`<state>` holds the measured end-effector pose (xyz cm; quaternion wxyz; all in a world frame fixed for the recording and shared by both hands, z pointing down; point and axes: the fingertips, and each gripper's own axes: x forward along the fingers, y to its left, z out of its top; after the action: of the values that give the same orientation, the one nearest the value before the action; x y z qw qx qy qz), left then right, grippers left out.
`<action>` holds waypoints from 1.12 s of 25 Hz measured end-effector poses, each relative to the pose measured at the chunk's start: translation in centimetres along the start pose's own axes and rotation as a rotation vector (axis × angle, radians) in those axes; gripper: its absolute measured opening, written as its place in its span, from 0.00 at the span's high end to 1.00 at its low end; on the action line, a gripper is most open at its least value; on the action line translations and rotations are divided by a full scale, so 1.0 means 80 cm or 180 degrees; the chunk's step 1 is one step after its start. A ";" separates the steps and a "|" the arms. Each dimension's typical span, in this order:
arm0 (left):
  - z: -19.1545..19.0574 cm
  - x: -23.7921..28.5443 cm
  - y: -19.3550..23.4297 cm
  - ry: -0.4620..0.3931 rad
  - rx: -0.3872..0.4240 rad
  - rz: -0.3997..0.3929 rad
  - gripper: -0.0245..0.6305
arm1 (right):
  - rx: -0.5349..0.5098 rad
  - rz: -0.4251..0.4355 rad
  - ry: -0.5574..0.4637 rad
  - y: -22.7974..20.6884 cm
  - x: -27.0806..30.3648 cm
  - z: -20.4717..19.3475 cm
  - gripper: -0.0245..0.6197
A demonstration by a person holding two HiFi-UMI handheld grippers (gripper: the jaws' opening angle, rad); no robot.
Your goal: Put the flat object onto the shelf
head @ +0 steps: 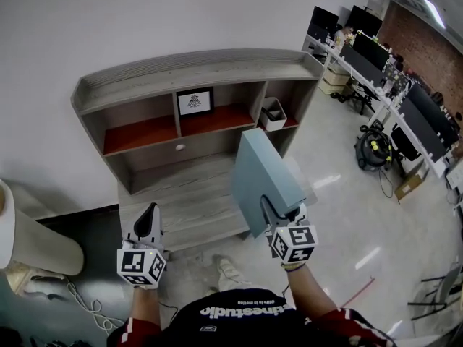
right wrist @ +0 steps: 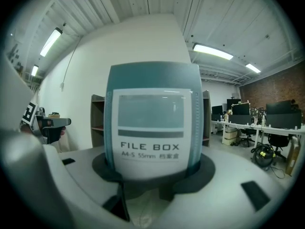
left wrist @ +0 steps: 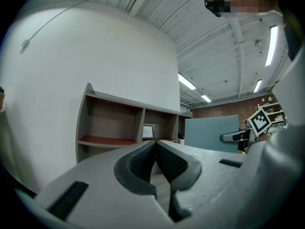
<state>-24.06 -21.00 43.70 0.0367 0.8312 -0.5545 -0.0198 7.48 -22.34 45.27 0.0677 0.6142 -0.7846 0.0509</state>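
The flat object is a blue-grey file box (head: pixel 264 179). It stands upright on its edge in my right gripper (head: pixel 273 217), which is shut on its lower spine. In the right gripper view the labelled spine of the file box (right wrist: pixel 151 118) fills the space between the jaws. The grey wooden shelf unit (head: pixel 195 71) with red boards stands against the white wall just beyond the box. My left gripper (head: pixel 150 215) hovers over the unit's lower ledge (head: pixel 181 194), shut and empty. The left gripper view shows the file box (left wrist: pixel 209 132) to its right.
A framed picture (head: pixel 194 101) stands in the middle compartment and a small white bin (head: pixel 273 114) in the right one. A white cylinder (head: pixel 29 244) is at the left. Desks with monitors (head: pixel 376 56), a vacuum cleaner (head: pixel 372 149) and a cardboard box (head: pixel 411 181) are to the right.
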 end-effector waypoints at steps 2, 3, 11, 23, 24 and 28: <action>0.003 0.015 -0.004 -0.0001 0.0021 -0.0038 0.95 | -0.0003 -0.0018 -0.0016 -0.008 0.011 -0.001 0.55; 0.004 0.024 -0.006 0.0000 0.0031 -0.0060 0.95 | 0.0003 -0.0023 -0.0019 -0.011 0.016 -0.004 0.55; 0.003 0.078 -0.028 0.0051 0.0106 -0.0225 0.95 | 0.0067 -0.0070 0.0057 -0.042 0.054 -0.036 0.55; 0.000 0.136 -0.040 0.0135 0.0167 -0.0303 0.95 | 0.0000 -0.0140 0.0106 -0.076 0.117 -0.081 0.55; -0.001 0.140 -0.041 0.0136 0.0171 -0.0305 0.95 | -0.0010 -0.0143 0.0121 -0.078 0.122 -0.085 0.55; -0.002 0.154 -0.036 0.0146 0.0169 -0.0263 0.95 | -0.0056 -0.0120 0.0154 -0.080 0.142 -0.101 0.55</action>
<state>-16.66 -31.25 43.75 0.0264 0.8543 -0.5190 0.0126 11.37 -33.46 55.15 0.0931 0.6269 -0.7714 0.0576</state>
